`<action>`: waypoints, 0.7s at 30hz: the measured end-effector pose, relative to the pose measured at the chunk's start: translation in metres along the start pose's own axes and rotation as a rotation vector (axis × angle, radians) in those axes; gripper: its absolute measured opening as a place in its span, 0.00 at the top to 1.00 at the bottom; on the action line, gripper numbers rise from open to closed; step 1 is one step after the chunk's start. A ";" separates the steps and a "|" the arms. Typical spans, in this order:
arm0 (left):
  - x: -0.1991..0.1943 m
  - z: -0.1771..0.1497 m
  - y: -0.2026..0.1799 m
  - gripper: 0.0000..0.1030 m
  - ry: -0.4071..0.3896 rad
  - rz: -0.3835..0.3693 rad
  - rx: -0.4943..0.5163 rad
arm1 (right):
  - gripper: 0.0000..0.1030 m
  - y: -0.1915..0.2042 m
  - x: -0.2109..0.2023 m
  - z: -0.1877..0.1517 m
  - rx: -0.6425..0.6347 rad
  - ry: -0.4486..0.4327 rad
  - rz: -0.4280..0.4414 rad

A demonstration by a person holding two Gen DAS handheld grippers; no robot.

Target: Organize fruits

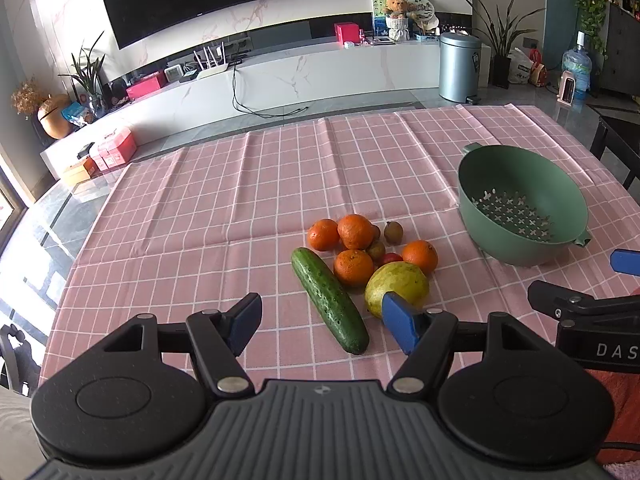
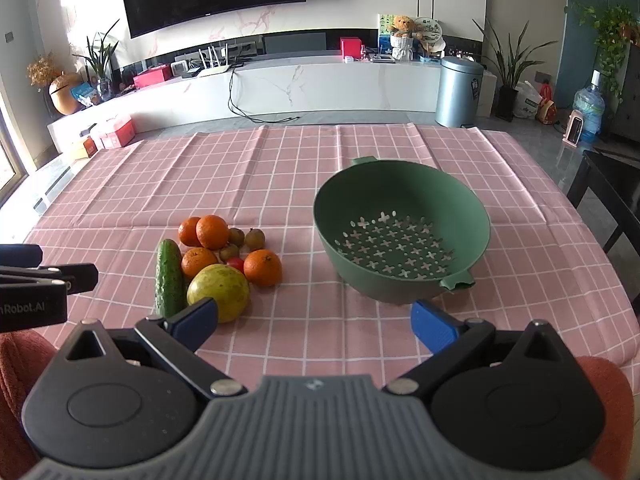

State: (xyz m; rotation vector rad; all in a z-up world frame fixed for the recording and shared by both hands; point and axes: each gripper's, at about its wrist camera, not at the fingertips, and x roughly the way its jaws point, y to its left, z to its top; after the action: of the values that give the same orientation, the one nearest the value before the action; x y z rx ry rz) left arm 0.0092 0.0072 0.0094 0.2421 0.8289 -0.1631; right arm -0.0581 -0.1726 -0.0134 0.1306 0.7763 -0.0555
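Note:
A pile of fruit lies on the pink checked tablecloth (image 1: 200, 208): several oranges (image 1: 353, 267), a cucumber (image 1: 329, 300), a yellow-green round fruit (image 1: 396, 286), small brown fruits (image 1: 393, 232) and a small red one (image 1: 391, 258). An empty green colander (image 1: 520, 184) stands to the right. My left gripper (image 1: 322, 326) is open and empty, just short of the cucumber. In the right wrist view the fruit pile (image 2: 212, 232) lies front left and the colander (image 2: 400, 196) ahead. My right gripper (image 2: 316, 322) is open and empty, between them.
A dark chair (image 2: 608, 188) stands at the table's right edge. Beyond the table are a white TV cabinet (image 2: 300, 88) and a grey bin (image 2: 458, 90). The right gripper's body (image 1: 592, 316) shows at the left view's right edge.

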 end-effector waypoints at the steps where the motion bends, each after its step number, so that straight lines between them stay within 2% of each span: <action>1: 0.000 0.000 0.000 0.21 0.001 -0.003 0.000 | 0.04 0.000 0.000 0.000 0.001 0.000 -0.002; 21: 0.000 -0.002 0.007 0.21 0.005 -0.015 -0.027 | 0.04 0.003 0.004 -0.002 -0.005 0.025 -0.007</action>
State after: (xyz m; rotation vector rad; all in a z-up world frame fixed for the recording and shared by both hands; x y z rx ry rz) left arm 0.0090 0.0143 0.0089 0.2111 0.8379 -0.1652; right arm -0.0559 -0.1691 -0.0174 0.1238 0.8019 -0.0582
